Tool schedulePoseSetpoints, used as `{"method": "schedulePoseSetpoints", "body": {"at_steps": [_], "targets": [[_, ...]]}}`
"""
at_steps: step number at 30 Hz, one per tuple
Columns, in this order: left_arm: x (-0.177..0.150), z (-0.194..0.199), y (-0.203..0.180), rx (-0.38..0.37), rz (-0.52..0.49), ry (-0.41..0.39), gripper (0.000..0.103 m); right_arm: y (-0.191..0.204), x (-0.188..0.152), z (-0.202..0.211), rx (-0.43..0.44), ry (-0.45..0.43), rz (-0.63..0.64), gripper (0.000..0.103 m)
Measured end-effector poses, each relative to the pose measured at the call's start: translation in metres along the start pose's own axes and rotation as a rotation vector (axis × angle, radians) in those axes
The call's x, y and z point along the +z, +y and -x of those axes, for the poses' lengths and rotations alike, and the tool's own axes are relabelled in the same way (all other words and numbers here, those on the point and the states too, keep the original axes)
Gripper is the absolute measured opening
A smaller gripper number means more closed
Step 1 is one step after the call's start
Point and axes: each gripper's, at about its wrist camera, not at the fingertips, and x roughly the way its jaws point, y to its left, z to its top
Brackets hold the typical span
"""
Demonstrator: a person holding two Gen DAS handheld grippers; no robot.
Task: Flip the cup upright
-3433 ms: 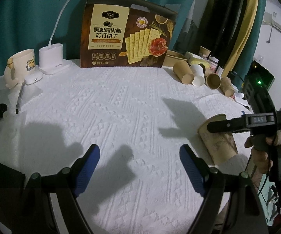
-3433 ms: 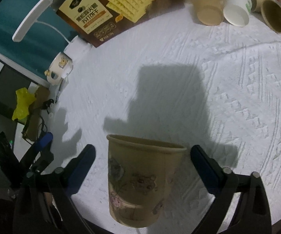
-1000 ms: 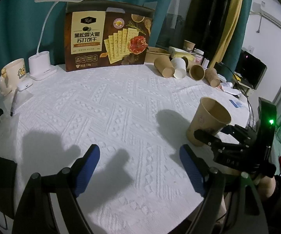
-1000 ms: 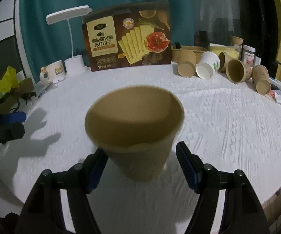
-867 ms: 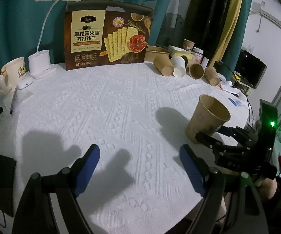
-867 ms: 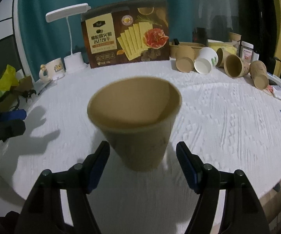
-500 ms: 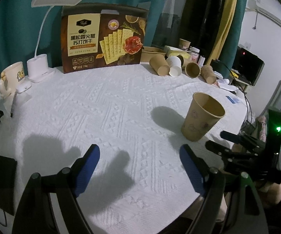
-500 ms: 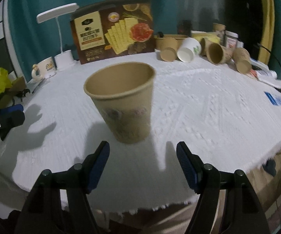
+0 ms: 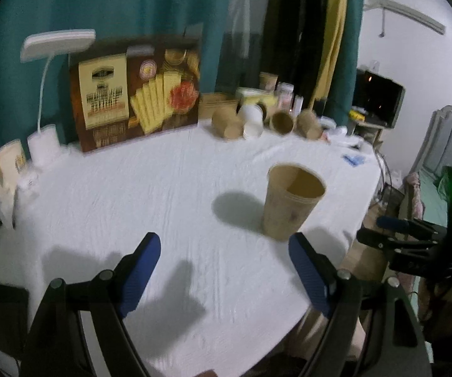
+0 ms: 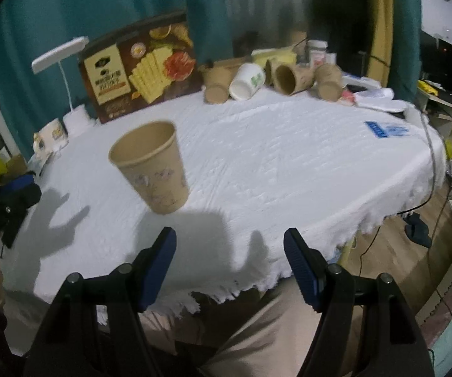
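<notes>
The brown paper cup (image 9: 292, 204) stands upright, mouth up, on the white tablecloth (image 9: 131, 188) close to the table's near right edge. In the right wrist view the cup (image 10: 153, 169) is ahead and to the left of my right gripper (image 10: 229, 238), which is open, pulled back over the table edge, with nothing between its blue pads. My left gripper (image 9: 223, 245) is open and empty too; the cup is just beyond its right fingertip (image 9: 298, 248), apart from it. The right gripper (image 9: 379, 229) shows at the far right of the left wrist view.
A cracker box (image 9: 138, 94), a white desk lamp (image 9: 47, 88) and a mug (image 9: 8, 163) line the back left. Several paper cups (image 10: 257, 78) lie on their sides at the back. The fringed cloth edge (image 10: 288, 276) hangs over a person's legs (image 10: 257, 330).
The cup, on its side between the right jaws earliest, now stands upright alone. The right gripper has backed away from it past the table edge. The left gripper has drawn back slightly.
</notes>
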Motion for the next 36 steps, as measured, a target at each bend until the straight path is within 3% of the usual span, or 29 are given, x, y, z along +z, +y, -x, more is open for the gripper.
{"method": "schedulePoseSetpoints", "body": {"at_steps": [4,11,19,24,26,36], "targets": [[0.014,0.019,-0.011,-0.001,-0.042,-0.120,0.084,-0.004,0.015,0.022,-0.006,-0.055,-0.004,0.069],[0.044,0.056,-0.023,0.003,-0.088,-0.322,0.095,0.005,0.049,0.076,-0.017,-0.208,0.022,0.069],[0.064,0.081,-0.024,-0.016,-0.108,-0.423,0.101,0.019,0.075,0.128,-0.023,-0.366,0.081,0.069],[0.071,0.090,-0.016,-0.003,-0.074,-0.465,0.101,0.030,0.085,0.147,0.003,-0.470,0.085,0.085],[0.073,0.090,-0.012,0.008,-0.060,-0.474,0.102,0.034,0.088,0.147,0.010,-0.489,0.085,0.086],[0.071,0.070,0.006,0.051,-0.002,-0.424,0.102,0.050,0.096,0.111,0.038,-0.423,0.123,0.086]]}}
